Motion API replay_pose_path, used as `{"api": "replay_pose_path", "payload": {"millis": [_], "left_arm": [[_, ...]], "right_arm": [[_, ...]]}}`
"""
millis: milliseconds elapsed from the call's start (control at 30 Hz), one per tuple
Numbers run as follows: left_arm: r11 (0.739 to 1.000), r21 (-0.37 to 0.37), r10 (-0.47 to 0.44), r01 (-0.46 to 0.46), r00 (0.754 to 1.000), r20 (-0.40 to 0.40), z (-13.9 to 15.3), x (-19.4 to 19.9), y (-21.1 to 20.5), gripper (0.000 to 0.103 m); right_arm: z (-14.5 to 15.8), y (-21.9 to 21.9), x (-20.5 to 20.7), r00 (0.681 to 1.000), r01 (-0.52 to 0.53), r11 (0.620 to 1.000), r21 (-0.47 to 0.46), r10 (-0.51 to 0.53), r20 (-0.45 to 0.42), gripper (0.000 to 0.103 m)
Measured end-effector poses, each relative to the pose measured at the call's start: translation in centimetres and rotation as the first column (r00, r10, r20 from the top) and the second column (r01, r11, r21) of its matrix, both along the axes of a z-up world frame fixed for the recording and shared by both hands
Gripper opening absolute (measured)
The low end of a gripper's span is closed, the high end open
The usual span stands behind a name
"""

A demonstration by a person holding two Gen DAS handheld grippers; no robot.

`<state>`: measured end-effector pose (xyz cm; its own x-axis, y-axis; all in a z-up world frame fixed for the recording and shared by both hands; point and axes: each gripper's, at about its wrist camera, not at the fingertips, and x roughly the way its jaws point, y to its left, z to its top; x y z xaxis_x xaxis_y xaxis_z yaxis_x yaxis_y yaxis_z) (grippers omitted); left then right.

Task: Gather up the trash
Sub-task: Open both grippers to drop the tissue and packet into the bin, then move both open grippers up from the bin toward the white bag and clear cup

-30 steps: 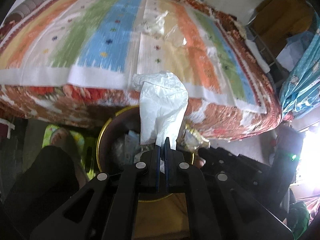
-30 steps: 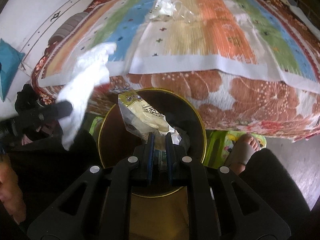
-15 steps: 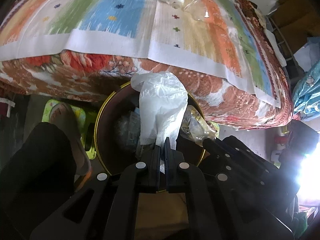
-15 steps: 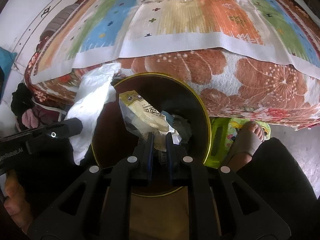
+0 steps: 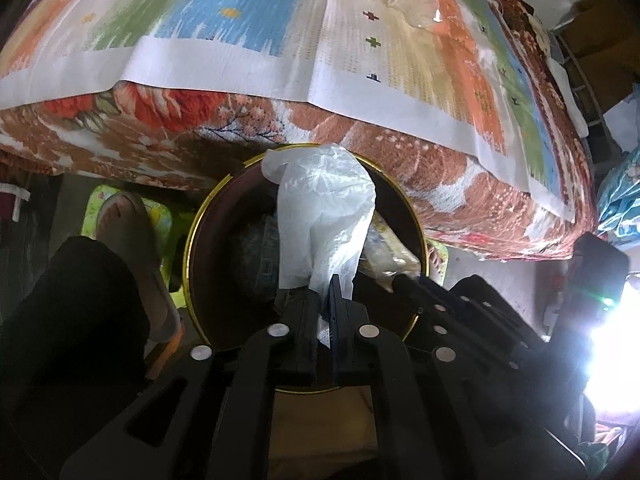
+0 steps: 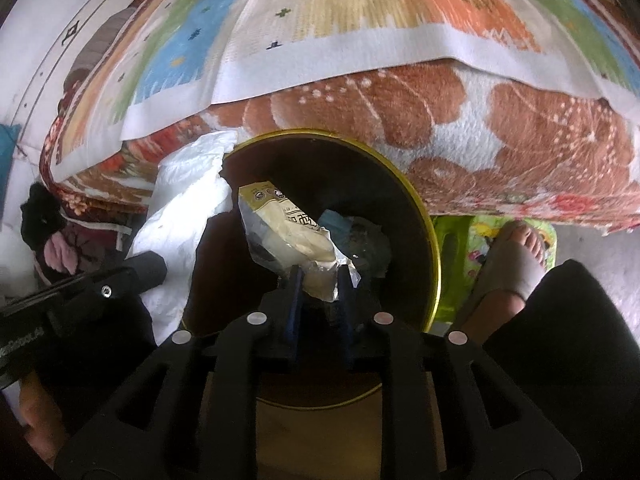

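Note:
My left gripper [image 5: 325,294] is shut on a crumpled white plastic bag [image 5: 326,220] and holds it over the round dark bin with a gold rim [image 5: 196,236]. My right gripper [image 6: 319,280] has its jaws slightly parted around a yellow and clear snack wrapper [image 6: 282,230], held over the same bin [image 6: 434,256]. The white bag [image 6: 180,216] and left gripper show at the left of the right wrist view. Trash lies in the bin bottom [image 6: 362,240]. Clear plastic trash [image 5: 412,0] lies on the bed.
A bed with a striped colourful mat [image 5: 240,32] and floral blanket [image 6: 460,128] stands just behind the bin. The person's feet in sandals [image 5: 128,224] [image 6: 516,256] rest on green mats at either side of the bin.
Both grippers have moved lower and further over the bin, so the bed edge has moved up in view. The right jaws have opened a little around the wrapper.

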<state>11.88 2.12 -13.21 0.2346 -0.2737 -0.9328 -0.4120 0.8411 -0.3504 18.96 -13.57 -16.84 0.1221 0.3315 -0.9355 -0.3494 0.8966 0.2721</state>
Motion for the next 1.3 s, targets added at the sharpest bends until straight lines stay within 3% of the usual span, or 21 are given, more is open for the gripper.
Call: {"api": "replay_pose_path", "payload": {"millis": [33,100,533,800,900,967,1300], "left_arm": [[1.0,-0.001,0.005,-0.005,1.0,0.01,0.2,0.0,0.1,0.008],[1.0,0.008,0.013,-0.013,0.999,0.029,0.6,0.0,0.2,0.025],[0.999,0.021,0.046,-0.048,0.996,0.083,2.0,0.2,1.2,0.036],[0.994,0.057,0.082,-0.095,0.976,0.2,5.0,0.4,2.7,0.048],[0.992,0.076,0.074,-0.097,0.963,0.258,6.6,0.7,3.1,0.055],[0.993,0.08,0.066,-0.091,0.961,0.27,7.2,1.2,3.3,0.056],[0.99,0.062,0.102,-0.126,0.949,0.298,8.7,3.3,6.3,0.062]], "right_arm": [[-0.1,-0.1,0.1,1.0,0.008,1.0,0.011,-0.008,-0.007,0.032],[0.0,-0.1,0.1,1.0,0.016,1.0,0.02,-0.016,-0.005,0.047],[1.6,-0.5,0.3,0.998,0.044,0.995,0.085,-0.047,0.028,0.052],[4.1,-0.2,0.4,0.991,0.014,0.997,0.074,-0.024,0.134,0.058],[5.1,-0.1,0.7,0.989,-0.008,0.994,0.107,-0.008,0.149,0.065],[5.7,0.1,0.9,0.99,-0.027,0.99,0.135,0.008,0.142,0.066],[10.4,0.5,2.5,0.951,-0.083,0.993,0.085,0.053,0.305,0.078]]}}
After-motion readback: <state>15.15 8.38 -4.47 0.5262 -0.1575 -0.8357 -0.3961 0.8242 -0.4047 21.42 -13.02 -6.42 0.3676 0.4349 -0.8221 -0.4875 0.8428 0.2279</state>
